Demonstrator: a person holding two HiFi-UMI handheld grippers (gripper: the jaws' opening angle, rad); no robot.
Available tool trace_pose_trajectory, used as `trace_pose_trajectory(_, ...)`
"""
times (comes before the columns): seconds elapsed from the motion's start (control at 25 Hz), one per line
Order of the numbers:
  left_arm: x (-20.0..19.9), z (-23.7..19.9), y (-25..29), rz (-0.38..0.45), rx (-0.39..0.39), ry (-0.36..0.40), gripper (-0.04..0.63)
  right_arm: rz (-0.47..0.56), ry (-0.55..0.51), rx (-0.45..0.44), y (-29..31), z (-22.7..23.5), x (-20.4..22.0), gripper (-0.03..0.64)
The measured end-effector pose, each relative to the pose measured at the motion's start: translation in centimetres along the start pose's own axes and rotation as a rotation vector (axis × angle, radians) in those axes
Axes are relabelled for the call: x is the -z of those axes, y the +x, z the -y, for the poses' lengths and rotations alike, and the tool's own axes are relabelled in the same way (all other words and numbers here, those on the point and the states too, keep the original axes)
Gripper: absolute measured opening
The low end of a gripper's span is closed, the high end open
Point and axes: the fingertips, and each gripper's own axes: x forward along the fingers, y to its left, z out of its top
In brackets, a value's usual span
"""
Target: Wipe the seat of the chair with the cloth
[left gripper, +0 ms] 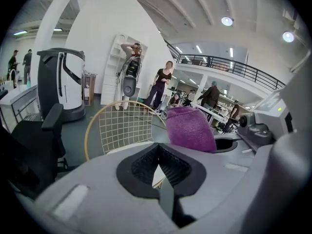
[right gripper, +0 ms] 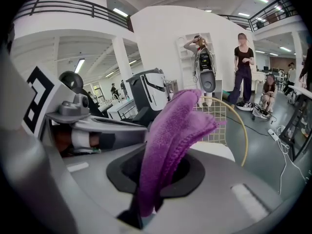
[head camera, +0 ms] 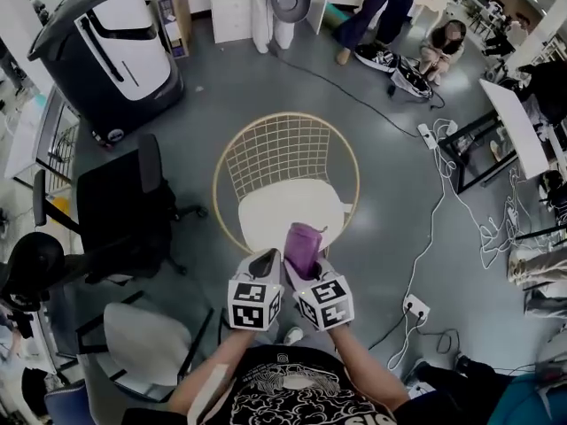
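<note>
Directly ahead, below both tongs: chair seat (head camera: 283,218); right tongs (head camera: 304,270) clamped on upright cloth (head camera: 303,242), left tongs (head camera: 264,262) closed, empty.

The T-shirt (head camera: 297,395) is black, short-sleeved and white-printed. The left gripper (head camera: 265,260) and right gripper (head camera: 301,271) are grey shells, black-lined at the jaws. The left cube (head camera: 255,304) and right cube (head camera: 324,302) show black square markers on white.
</note>
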Motion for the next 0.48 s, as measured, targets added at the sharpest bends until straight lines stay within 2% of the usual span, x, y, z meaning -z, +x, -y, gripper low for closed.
trace_pose_trajectory(0.24,-1.1,-4.2,1.5,-0.002,-0.027,-0.045,-0.002,-0.07,-0.025,-0.029,4.4,0.3,-0.7,0.063)
trace_pose_trajectory(0.48,-1.0,-6.3,2.9,-0.003,-0.067,-0.088,-0.002,-0.146,-0.05,-0.08,7.6,1.2,0.0,0.063)
